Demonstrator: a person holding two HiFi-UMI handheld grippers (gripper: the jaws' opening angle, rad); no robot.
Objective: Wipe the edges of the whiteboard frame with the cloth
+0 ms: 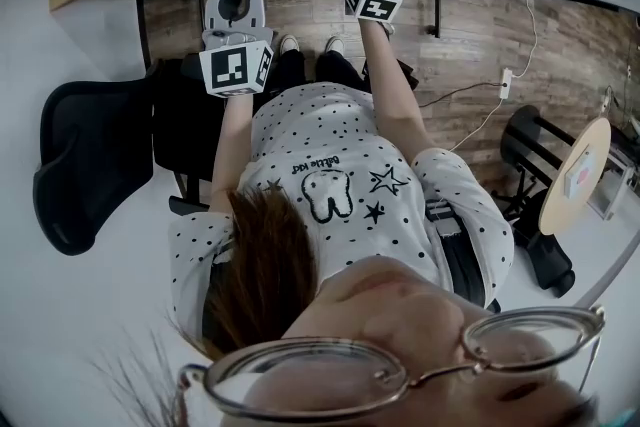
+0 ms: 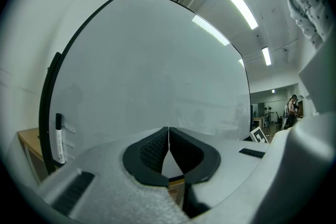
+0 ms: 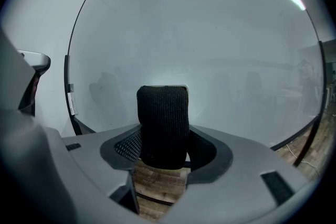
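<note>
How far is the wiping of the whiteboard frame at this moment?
Done: the right tool grips the black cloth. In hand: the cloth is raised before the whiteboard; contact cannot be told. Left: probably the whole frame; the left tool is shut, empty.

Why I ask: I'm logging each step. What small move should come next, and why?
Probably slide the right gripper sideways toward the black frame of the whiteboard. Its jaws clamp the cloth, which faces the white surface, away from any edge. The left gripper is shut and empty.
</note>
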